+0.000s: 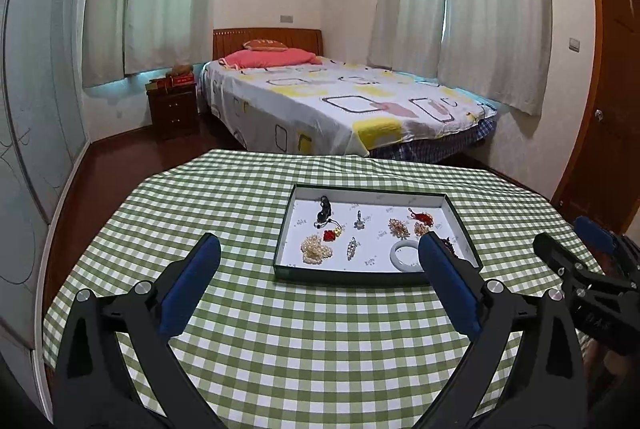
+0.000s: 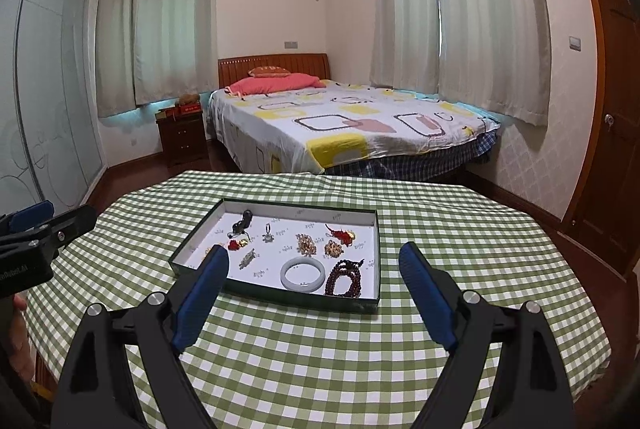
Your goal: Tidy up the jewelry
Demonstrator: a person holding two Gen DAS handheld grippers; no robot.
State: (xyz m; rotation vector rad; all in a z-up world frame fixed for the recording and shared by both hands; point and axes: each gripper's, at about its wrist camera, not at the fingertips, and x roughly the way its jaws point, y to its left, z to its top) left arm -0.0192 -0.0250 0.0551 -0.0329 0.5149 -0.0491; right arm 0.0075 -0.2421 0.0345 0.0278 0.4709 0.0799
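A shallow dark-green tray (image 1: 360, 277) (image 2: 288, 299) with a white floor lies on the green checked tablecloth (image 1: 304, 349) (image 2: 320, 357). Spread apart inside it are a white bangle (image 1: 404, 253) (image 2: 302, 275), dark red beads (image 2: 346, 279), a pearl heap (image 1: 316, 248), gold bead clusters (image 1: 397, 227) (image 2: 306, 244), red charms, silver pendants and a black pendant (image 1: 323, 213). My left gripper (image 1: 319, 241) hangs open above the cloth, short of the tray, with nothing between its blue pads. My right gripper (image 2: 314, 251) is likewise open and empty, beside the left one.
The round table's far edge drops off just beyond the tray. Behind it stand a bed (image 1: 340, 101), a dark nightstand (image 1: 174, 109), curtained windows, sliding wardrobe doors on the left and a wooden door (image 2: 616, 109) on the right.
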